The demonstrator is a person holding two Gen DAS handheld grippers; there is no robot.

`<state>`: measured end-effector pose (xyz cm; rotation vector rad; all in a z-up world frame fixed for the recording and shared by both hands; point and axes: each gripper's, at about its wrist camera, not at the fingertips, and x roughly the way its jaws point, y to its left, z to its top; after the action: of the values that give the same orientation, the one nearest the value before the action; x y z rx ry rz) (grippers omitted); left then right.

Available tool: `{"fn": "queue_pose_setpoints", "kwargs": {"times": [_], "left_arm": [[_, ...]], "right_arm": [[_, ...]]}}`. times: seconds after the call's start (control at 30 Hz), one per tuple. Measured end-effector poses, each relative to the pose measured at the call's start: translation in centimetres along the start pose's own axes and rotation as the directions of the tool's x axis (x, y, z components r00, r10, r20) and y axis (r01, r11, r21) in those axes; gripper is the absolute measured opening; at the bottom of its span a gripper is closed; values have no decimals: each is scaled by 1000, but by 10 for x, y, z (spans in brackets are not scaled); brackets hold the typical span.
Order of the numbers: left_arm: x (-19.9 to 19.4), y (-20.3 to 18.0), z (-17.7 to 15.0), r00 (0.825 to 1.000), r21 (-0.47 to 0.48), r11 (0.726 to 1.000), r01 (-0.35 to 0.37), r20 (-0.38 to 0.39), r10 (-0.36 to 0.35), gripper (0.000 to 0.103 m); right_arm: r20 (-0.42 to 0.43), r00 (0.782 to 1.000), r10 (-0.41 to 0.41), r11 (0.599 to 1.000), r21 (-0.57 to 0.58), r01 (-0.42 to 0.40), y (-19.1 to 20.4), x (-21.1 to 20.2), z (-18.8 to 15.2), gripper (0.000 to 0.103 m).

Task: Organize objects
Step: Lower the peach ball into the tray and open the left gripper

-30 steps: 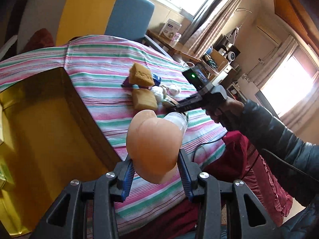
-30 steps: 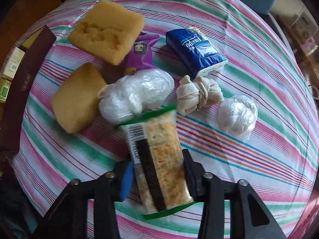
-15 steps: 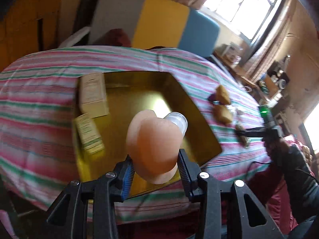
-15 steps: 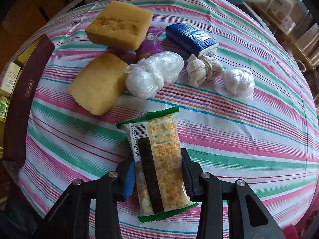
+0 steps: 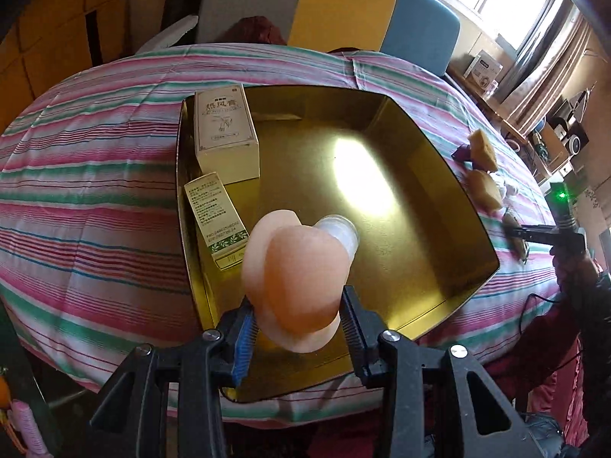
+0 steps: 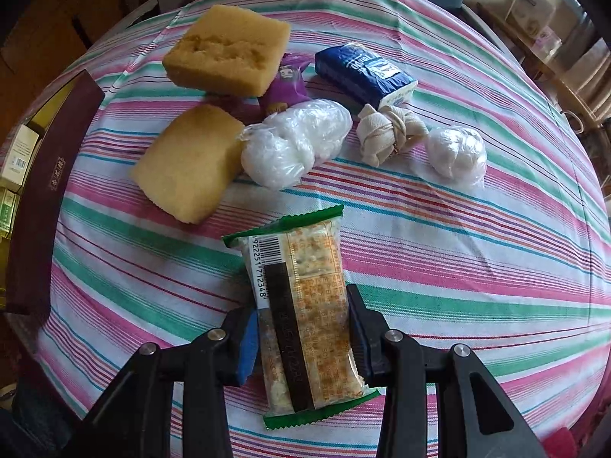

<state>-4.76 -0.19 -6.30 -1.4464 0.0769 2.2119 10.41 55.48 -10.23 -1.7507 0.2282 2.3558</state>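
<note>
My left gripper [image 5: 298, 320] is shut on a peach heart-shaped bottle [image 5: 294, 274] with a clear cap, held over the gold box [image 5: 401, 175]. Two cartons lie inside against its left wall: a cream one [image 5: 225, 133] and a green-printed one [image 5: 217, 221]. My right gripper [image 6: 301, 336] is shut on a cracker packet [image 6: 301, 301] with green ends, above the striped tablecloth [image 6: 458, 252]. Beyond it lie two yellow sponges [image 6: 225, 49] [image 6: 187, 160], a purple sachet [image 6: 286, 84], a blue tissue pack [image 6: 362, 72], two plastic-wrapped white bundles [image 6: 298, 141] [image 6: 456, 154] and a knotted beige cloth [image 6: 389, 133].
The box's dark red outer wall [image 6: 42, 198] runs along the left edge of the right wrist view. In the left wrist view the other gripper [image 5: 550, 233] and a dark sleeve [image 5: 595, 305] are at the right. Chairs [image 5: 343, 4] stand behind the table.
The left gripper swung left with the bottle, from above the tablecloth to over the gold box. The right gripper drew back and rose with the cracker packet, away from the pile.
</note>
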Motion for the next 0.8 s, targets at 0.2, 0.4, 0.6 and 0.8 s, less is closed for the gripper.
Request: {"fn": "queue_pose_setpoints", "kwargs": {"times": [0.2, 0.4, 0.6, 0.8], "left_arm": [[13, -1, -8, 998, 49, 998, -42, -47, 45, 42], [11, 3, -11, 998, 48, 998, -50, -36, 51, 49], [-2, -1, -12, 998, 63, 996, -62, -1, 63, 50], [-17, 4, -15, 997, 47, 996, -74, 41, 72, 51]], "right_arm": [[1, 1000, 5, 1000, 3, -5, -19, -8, -3, 41], [2, 1000, 9, 1000, 7, -9, -39, -17, -5, 41], [8, 1000, -1, 1000, 11, 1, -60, -28, -7, 40], [13, 1000, -22, 999, 25, 21, -79, -42, -12, 39]]}}
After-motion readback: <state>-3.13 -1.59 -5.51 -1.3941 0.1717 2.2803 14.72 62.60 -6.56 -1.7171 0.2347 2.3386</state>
